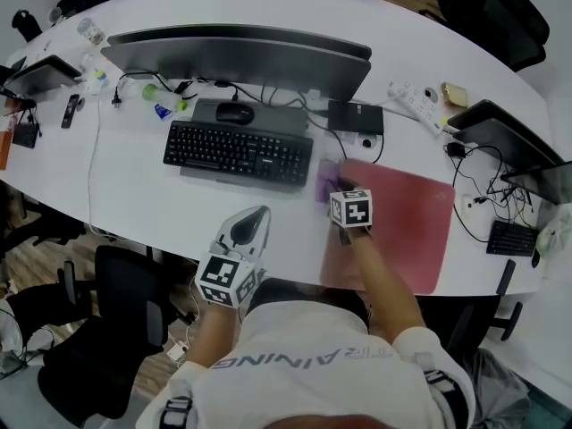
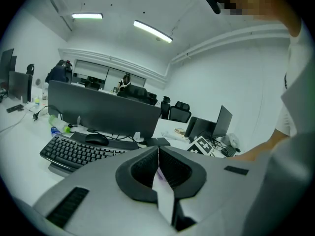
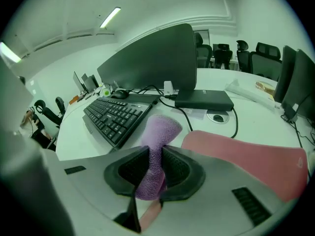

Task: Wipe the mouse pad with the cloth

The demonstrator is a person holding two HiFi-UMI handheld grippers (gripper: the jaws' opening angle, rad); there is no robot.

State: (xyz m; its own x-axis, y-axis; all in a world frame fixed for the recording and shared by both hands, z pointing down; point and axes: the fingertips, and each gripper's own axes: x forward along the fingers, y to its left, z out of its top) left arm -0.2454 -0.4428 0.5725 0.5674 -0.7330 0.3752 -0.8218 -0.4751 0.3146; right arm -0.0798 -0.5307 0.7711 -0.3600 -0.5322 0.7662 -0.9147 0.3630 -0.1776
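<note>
The right gripper [image 3: 156, 168] pinched the cloth [image 3: 160, 132] at the mouse pad's [image 3: 246, 156] left edge, apparently ready to wipe; the left gripper [image 2: 158, 168], jaws together, hung clear.

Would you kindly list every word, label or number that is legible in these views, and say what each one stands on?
"AINING": on the person's white shirt, seen in the head view; the letters beside it are too blurred to read.
Keyboard key legends: too small to read.
Small mark at the mouse pad corner, right gripper view: too blurred to read.
</note>
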